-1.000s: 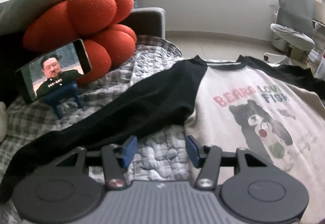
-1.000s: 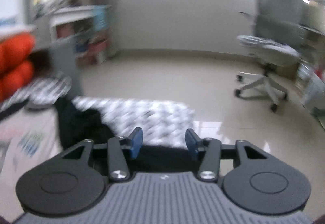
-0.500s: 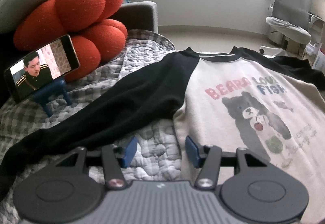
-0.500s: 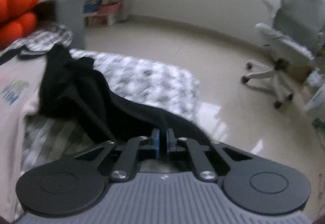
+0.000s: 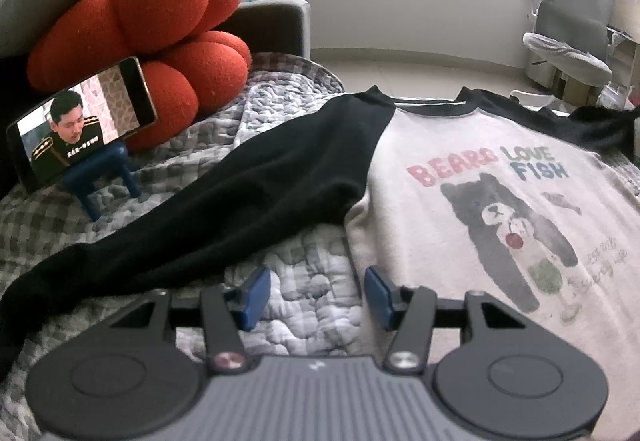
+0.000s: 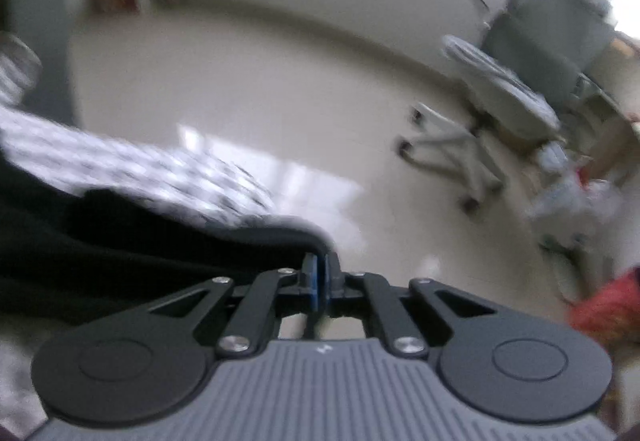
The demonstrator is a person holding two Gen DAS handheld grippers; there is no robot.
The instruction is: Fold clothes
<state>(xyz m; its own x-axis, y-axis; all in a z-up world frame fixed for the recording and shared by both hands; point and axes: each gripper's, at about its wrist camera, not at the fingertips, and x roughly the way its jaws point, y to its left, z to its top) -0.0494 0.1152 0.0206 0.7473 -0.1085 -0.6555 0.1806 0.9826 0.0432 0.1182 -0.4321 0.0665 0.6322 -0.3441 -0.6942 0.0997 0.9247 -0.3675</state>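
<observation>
In the left wrist view, the shirt (image 5: 460, 209) lay flat, print side up, on the quilt (image 5: 288, 109). Its long axis ran away from the camera, the collar at the far end toward the floor and the bear print upright as seen from the near end. One black sleeve (image 5: 224, 213) stretched from the shirt's shoulder diagonally down to the near left, its cuff end lying at the left edge of the picture. The other sleeve showed only as a dark bunch at the shirt's far right shoulder. Left of the shirt, beyond the sleeve, a phone (image 5: 80, 121) leaned on a blue stand against a red cushion (image 5: 160, 41). The left gripper (image 5: 316, 295) hovered over the quilt just beside the shirt's near left edge, its blue pads wide apart and holding nothing.

The right wrist view was blurred by motion. There the right gripper (image 6: 318, 279) had its pads pressed together on the end of the black sleeve (image 6: 132, 253), which ran leftward from the pads across the quilt (image 6: 120, 165). An office chair (image 6: 520, 81) stood on the floor well beyond the shirt.
</observation>
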